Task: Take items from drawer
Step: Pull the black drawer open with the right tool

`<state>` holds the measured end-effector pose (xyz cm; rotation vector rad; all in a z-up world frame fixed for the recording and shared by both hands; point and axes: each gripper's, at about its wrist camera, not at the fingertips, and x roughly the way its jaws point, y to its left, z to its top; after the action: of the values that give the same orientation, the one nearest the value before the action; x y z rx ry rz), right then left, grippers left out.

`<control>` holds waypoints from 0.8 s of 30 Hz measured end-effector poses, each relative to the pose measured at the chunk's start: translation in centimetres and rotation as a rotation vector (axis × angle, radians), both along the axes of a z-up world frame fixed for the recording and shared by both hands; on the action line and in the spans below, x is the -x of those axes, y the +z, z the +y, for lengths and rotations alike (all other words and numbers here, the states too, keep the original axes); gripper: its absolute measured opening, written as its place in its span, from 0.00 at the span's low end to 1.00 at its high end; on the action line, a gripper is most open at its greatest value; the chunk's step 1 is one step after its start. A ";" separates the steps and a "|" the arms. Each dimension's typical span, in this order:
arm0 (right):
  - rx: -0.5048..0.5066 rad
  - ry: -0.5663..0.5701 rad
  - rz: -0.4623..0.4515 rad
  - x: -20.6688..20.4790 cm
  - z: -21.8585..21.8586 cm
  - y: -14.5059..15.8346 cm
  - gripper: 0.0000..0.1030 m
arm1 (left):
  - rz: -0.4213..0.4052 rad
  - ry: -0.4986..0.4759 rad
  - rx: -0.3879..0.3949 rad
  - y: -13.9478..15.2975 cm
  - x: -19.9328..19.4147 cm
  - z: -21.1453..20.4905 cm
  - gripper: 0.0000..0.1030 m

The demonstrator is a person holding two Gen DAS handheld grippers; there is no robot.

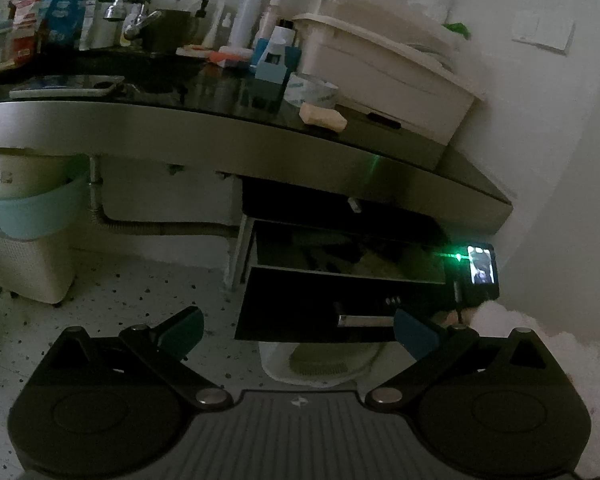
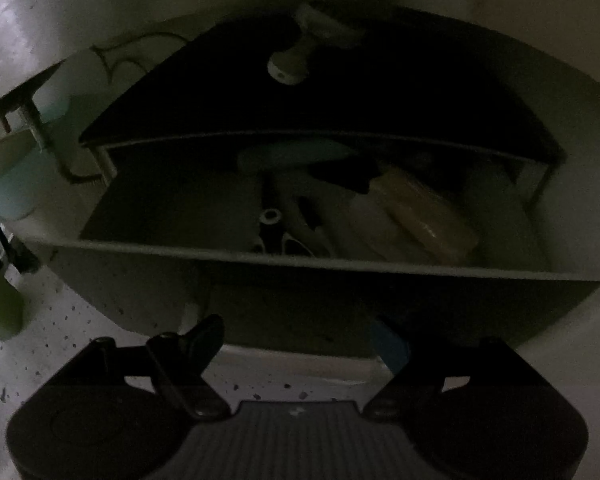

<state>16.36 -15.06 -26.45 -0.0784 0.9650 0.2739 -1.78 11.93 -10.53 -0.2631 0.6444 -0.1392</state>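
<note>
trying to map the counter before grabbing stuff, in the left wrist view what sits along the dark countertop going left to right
Flat phone-like slab → chrome tap → tall white bottle → light blue box → roll of clear tape → tan soap-like block → big cream plastic bin.

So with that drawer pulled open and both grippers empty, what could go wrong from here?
1. The drawer interior is very dim and its items lie jumbled and overlapping, so the open right gripper may well pinch the wrong thing, or two at once.
2. The tan packet lies slanted across others; lifting it could drag neighbours along.
3. The open left gripper hangs close to the drawer's front and handle; it might bump them.
</note>
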 end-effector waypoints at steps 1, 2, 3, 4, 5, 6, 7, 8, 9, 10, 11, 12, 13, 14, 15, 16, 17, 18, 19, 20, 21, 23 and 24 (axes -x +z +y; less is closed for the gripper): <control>0.008 -0.007 0.007 -0.2 0.2 -0.1 0.78 | 0.000 0.003 0.001 0.0 0.1 0.1 1.00; 0.017 -0.017 0.015 -0.3 0.4 -0.4 0.78 | 0.000 0.006 0.002 0.0 0.1 0.2 1.00; 0.017 -0.020 0.022 -0.5 0.5 -0.8 0.77 | 0.000 0.009 0.003 0.0 0.2 0.3 1.00; 0.025 -0.024 0.028 -0.5 0.8 -0.9 0.76 | 0.000 0.012 0.004 0.0 0.3 0.5 1.00; 0.033 -0.028 0.034 -0.6 1.2 -0.9 0.76 | 0.000 0.015 0.004 0.0 0.4 0.6 1.00; 0.041 -0.032 0.040 -0.6 1.5 -1.0 0.76 | 0.000 0.018 0.005 0.1 0.4 0.7 1.00; 0.043 -0.032 0.047 -0.7 1.6 -1.2 0.75 | 0.000 0.021 0.006 0.1 0.5 0.8 1.00; 0.046 -0.031 0.054 -0.9 1.7 -1.4 0.74 | -0.001 0.023 0.007 0.1 0.6 0.9 1.00; 0.044 -0.038 0.060 -0.9 1.7 -1.5 0.73 | -0.001 0.026 0.008 0.1 0.7 1.0 1.00; 0.042 -0.045 0.066 -1.0 1.6 -1.7 0.74 | -0.001 0.029 0.009 0.1 0.7 1.2 1.00; 0.040 -0.051 0.072 -1.1 1.6 -1.9 0.73 | 0.000 0.031 0.010 0.1 0.8 1.3 1.00; 0.035 -0.058 0.077 -1.1 1.5 -2.1 0.73 | 0.002 0.032 0.012 0.1 0.7 1.3 1.00; 0.032 -0.065 0.081 -1.2 1.4 -2.2 0.73 | 0.004 0.033 0.014 0.1 0.7 1.4 1.00; 0.029 -0.069 0.081 -1.2 1.4 -2.3 0.76 | 0.005 0.034 0.015 0.0 0.7 1.5 1.00; 0.027 -0.072 0.082 -1.3 1.5 -2.4 0.76 | 0.004 0.034 0.017 0.0 0.7 1.5 1.00; 0.036 -0.075 0.080 -1.3 1.6 -2.5 0.76 | 0.003 0.033 0.018 0.0 0.8 1.6 1.00; 0.044 -0.078 0.078 -1.3 1.8 -2.5 0.77 | 0.003 0.033 0.019 0.0 0.8 1.6 1.00; 0.049 -0.080 0.077 -1.3 1.9 -2.5 0.77 | 0.004 0.034 0.020 0.0 0.8 1.7 1.00; 0.052 -0.082 0.075 -1.3 1.9 -2.6 0.78 | 0.004 0.035 0.021 -0.1 0.8 1.7 1.00; 0.056 -0.084 0.073 -1.3 2.1 -2.6 0.79 | 0.006 0.036 0.022 -0.1 0.8 1.8 1.00; 0.058 -0.087 0.069 -1.2 2.1 -2.7 0.80 | 0.008 0.036 0.023 -0.2 0.8 1.8 1.00; 0.061 -0.097 0.055 -0.9 2.1 -2.8 0.80 | 0.011 0.038 0.025 -0.2 0.8 1.9 1.00; 0.059 -0.099 0.047 -0.8 2.2 -2.9 0.80 | 0.011 0.037 0.025 -0.2 0.8 1.9 1.00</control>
<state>17.12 -12.89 -29.30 -0.0777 1.0202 0.1566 -2.61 13.78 -10.73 -0.3002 0.6485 -0.1103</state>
